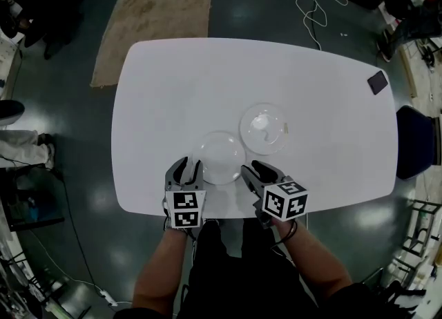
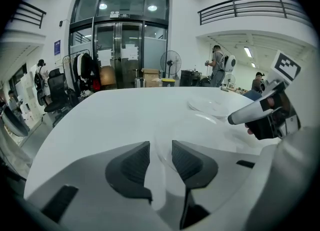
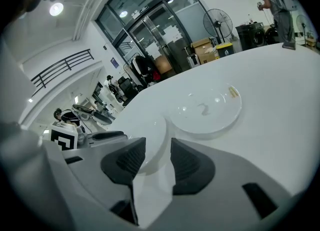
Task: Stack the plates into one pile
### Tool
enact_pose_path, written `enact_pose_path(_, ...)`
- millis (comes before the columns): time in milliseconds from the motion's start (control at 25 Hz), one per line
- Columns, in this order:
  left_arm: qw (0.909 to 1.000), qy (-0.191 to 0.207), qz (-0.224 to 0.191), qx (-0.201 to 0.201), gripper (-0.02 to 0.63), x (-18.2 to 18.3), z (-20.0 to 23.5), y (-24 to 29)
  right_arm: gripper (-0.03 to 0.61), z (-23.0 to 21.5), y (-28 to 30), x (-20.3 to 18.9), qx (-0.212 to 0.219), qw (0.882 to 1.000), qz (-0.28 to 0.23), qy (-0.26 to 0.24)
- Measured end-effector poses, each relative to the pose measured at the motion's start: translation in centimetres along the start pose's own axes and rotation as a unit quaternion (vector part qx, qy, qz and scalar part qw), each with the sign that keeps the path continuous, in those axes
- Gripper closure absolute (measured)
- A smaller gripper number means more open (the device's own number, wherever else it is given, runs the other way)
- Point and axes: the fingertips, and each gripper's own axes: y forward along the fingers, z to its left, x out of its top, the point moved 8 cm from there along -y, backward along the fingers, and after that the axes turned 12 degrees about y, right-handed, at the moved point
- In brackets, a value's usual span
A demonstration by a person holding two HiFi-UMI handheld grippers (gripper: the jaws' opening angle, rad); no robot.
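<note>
near plate, far plate — adjacent, unstacked

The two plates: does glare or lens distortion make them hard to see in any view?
Head view: both the near plate and the far plate nearly blend into the white table, only faint glints mark them. Left gripper view: fisheye bending, plates barely visible. Right gripper view: far plate clearest, rim sharp, small highlights.

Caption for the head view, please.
Both open, left gripper and right gripper flank the near plate on a white table; the far plate lies beyond, unstacked.
</note>
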Motion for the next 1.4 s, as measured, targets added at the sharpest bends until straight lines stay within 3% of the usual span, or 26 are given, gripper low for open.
enact_pose_path(200, 0.9999, 0.014, -0.003, -0.001, 0.466, 0.3, -0.3, -0.1, 0.407, -0.1, -0.2, -0.1, 0.003, 1.000, 0.000, 0.008)
enact_pose_path(1040, 1.0000, 0.007, -0.004, -0.004, 0.472, -0.1, -0.3, 0.1, 0.407, -0.1, 1.9, -0.8, 0.024, 0.997, 0.019, 0.076)
enact_pose_path(1400, 0.9999, 0.014, -0.006, -0.003, 0.499, -0.1, -0.3, 0.1, 0.430, 0.8, 3.2, -0.5, 0.030, 0.996, 0.031, 0.076)
